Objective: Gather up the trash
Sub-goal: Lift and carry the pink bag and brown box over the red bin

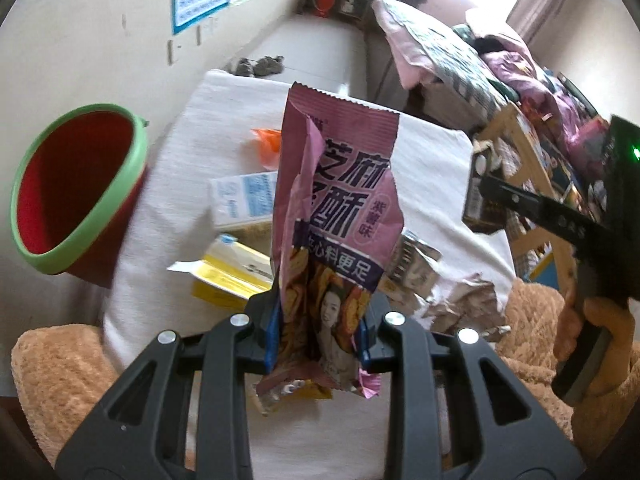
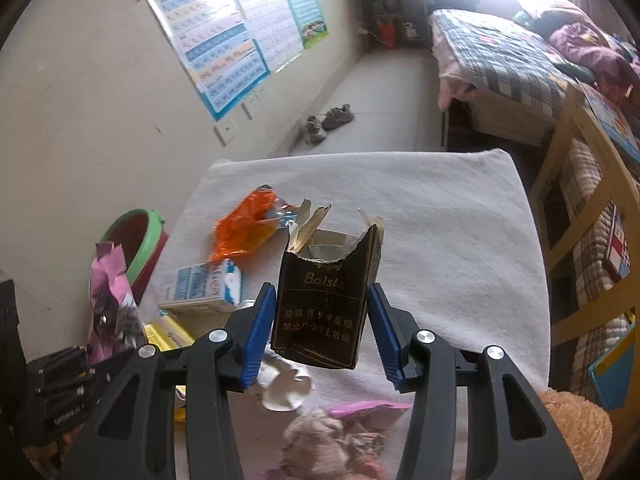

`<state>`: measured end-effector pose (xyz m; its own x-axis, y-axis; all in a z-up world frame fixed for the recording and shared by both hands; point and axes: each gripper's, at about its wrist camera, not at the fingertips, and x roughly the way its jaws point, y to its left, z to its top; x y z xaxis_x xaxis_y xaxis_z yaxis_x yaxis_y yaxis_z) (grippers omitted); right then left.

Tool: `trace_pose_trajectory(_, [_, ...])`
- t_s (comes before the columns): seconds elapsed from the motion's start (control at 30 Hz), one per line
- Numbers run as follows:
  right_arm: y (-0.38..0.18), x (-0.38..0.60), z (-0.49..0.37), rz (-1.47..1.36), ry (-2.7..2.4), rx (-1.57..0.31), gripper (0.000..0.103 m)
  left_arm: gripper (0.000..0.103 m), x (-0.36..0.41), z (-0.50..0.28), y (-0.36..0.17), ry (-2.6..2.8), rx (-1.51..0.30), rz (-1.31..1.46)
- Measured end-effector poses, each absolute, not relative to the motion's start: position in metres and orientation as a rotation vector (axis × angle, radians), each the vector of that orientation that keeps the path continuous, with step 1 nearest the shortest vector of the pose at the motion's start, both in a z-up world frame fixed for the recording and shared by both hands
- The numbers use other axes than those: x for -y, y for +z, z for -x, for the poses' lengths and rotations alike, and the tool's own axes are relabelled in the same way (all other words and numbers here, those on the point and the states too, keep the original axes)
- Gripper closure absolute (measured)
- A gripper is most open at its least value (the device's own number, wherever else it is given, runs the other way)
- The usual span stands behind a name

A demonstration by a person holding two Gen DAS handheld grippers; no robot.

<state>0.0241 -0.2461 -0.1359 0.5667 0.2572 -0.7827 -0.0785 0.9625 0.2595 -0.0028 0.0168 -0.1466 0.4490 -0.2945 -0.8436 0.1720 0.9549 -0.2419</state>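
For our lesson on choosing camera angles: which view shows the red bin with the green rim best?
The left wrist view: the red bin shows its whole green rim and red inside, beside the white-covered table. The right wrist view shows only part of its rim, partly behind the pink snack wrapper.

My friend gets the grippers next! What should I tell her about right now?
Left gripper: shut on the purple snack bag, held up above the table.
Right gripper: the torn brown cigarette pack sits between its jaws, with gaps at both pads, so the grip is unclear.
Red bin with a green rim stands left of the table; nothing visible inside.
Left on the white cloth: orange wrapper, blue-white carton, yellow box, crumpled scraps.
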Motion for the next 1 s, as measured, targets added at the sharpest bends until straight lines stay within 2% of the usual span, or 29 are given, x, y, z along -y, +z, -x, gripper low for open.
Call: trace_pose_trajectory(1.0, [-0.132,0.153,-0.015,-0.05,0.379,-0.989,0.057,0.075,-0.068,0.002,-0.164,-0.2,-1.084,0.25])
